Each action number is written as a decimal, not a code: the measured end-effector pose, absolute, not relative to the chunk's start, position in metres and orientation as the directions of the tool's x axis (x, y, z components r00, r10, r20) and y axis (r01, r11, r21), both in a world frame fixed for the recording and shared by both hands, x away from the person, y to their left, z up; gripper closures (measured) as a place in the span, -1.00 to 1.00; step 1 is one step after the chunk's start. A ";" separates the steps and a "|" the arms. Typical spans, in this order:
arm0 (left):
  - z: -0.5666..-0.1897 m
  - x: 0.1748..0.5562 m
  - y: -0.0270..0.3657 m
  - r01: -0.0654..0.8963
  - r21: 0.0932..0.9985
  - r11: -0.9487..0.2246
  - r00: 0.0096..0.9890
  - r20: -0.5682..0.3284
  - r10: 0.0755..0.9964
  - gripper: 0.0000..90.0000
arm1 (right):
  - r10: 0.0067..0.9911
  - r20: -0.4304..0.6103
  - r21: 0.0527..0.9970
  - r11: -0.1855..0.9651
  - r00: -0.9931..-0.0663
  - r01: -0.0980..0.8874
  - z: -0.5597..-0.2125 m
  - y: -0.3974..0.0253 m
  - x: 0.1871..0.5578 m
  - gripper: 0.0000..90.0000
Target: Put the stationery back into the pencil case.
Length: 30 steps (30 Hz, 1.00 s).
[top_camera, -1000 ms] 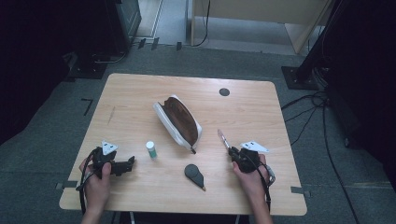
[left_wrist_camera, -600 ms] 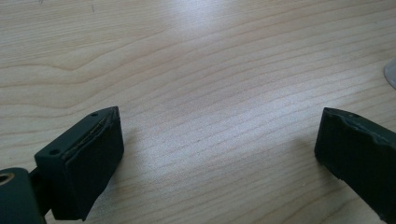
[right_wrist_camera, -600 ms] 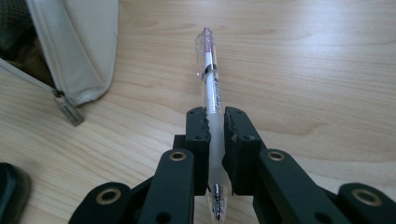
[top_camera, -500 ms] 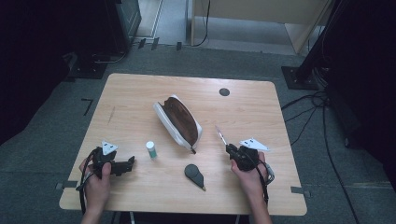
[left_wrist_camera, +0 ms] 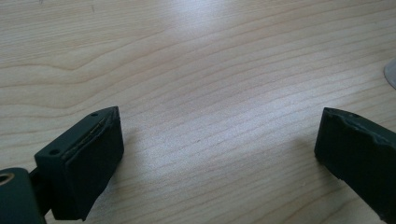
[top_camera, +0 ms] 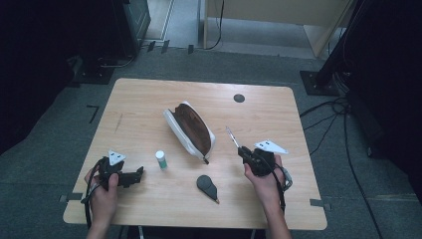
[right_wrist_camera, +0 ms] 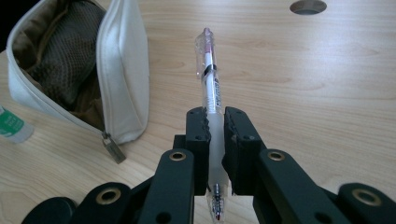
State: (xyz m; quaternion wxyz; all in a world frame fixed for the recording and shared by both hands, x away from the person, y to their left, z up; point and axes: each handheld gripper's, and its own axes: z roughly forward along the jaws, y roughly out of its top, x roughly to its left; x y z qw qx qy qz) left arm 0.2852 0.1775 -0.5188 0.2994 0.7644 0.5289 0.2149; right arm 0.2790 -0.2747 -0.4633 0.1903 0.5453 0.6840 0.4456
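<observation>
The right gripper clamps a pen, its long axis pointing toward eleven o'clock, just right of the open pouch. The left gripper gapes wide, empty.

Tongs hide the pen's middle

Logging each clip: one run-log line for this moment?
right gripper: shut on pen | left gripper: open, empty | pencil case: unzipped on table
</observation>
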 end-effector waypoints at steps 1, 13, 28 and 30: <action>-0.519 0.285 0.178 0.680 0.685 -0.261 0.348 0.012 0.937 -0.97 | 0.913 0.229 0.820 0.006 -0.338 0.572 -0.462 -0.274 0.280 0.80; -0.519 0.285 0.177 0.680 0.686 -0.260 0.348 0.011 0.938 -0.97 | 0.907 0.215 0.833 0.024 -0.362 0.553 -0.436 -0.263 0.288 0.80; -0.519 0.285 0.177 0.680 0.686 -0.260 0.348 0.011 0.938 -0.97 | 0.893 0.207 0.846 0.041 -0.399 0.531 -0.414 -0.242 0.297 0.80; -0.519 0.285 0.177 0.680 0.686 -0.260 0.348 0.010 0.938 -0.97 | 0.890 0.205 0.847 0.047 -0.407 0.530 -0.412 -0.237 0.298 0.80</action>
